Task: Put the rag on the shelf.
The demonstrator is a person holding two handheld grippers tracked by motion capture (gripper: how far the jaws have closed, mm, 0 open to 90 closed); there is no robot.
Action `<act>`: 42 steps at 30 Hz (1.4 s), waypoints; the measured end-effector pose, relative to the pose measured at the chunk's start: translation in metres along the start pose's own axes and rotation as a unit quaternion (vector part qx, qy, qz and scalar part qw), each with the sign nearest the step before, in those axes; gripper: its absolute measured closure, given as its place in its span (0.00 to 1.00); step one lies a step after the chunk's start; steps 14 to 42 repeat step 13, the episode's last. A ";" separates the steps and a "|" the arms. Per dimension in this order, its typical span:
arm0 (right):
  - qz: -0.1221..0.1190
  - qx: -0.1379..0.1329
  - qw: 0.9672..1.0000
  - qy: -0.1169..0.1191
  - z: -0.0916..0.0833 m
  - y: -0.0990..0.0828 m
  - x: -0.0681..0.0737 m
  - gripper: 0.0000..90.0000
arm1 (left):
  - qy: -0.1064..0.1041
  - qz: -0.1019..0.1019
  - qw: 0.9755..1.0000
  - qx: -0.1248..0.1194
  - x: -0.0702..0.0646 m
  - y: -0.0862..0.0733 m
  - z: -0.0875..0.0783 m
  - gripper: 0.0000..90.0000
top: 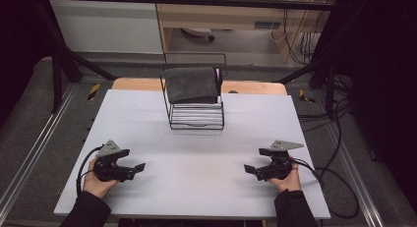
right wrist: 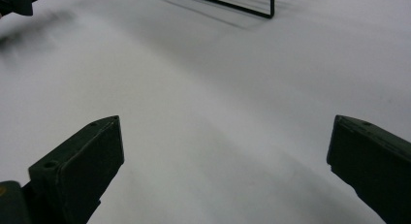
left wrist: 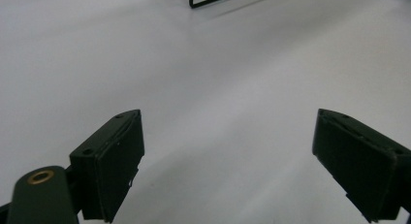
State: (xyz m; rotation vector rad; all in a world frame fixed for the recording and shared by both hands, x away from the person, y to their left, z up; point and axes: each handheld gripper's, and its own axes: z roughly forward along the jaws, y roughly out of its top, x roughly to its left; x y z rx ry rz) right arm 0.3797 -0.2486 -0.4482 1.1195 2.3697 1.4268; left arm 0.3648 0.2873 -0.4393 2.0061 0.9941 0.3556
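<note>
At the upper centre of the high view, a dark grey folded cloth (top: 191, 84) lies draped over a black wire rack (top: 196, 123) holding a stack of white plates (top: 195, 115). Lower left and lower right, the left gripper (top: 134, 159) and right gripper (top: 254, 160) rest released and empty on the pale grey table (top: 196, 187), well apart from the rack. A careless tug on the cloth could likely tip the light rack or snag its wires.

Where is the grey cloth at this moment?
In the high view, the grey cloth lies draped over the black wire rack at the table's far middle.
</note>
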 end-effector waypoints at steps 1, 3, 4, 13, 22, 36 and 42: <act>0.000 0.004 1.000 -0.001 -0.001 -0.003 -0.001 0.01 | 0.000 -0.002 1.000 -0.001 0.000 -0.001 0.000 0.13; 0.000 0.014 1.000 -0.007 -0.004 -0.010 -0.003 0.01 | 0.000 0.000 1.000 0.002 0.000 -0.004 0.000 0.13; 0.000 0.017 1.000 -0.009 -0.004 -0.012 -0.004 0.01 | 0.001 0.000 1.000 0.004 0.000 -0.005 0.000 0.13; 0.006 0.010 1.000 -0.005 -0.010 -0.014 -0.005 0.01 | 0.005 0.005 1.000 0.019 0.003 -0.011 0.002 0.12; 0.006 0.010 1.000 -0.005 -0.010 -0.014 -0.005 0.01 | 0.005 0.005 1.000 0.019 0.003 -0.011 0.002 0.12; 0.006 0.010 1.000 -0.005 -0.010 -0.014 -0.005 0.01 | 0.005 0.005 1.000 0.019 0.003 -0.011 0.002 0.12; 0.006 0.010 1.000 -0.005 -0.010 -0.014 -0.005 0.01 | 0.005 0.005 1.000 0.019 0.003 -0.011 0.002 0.12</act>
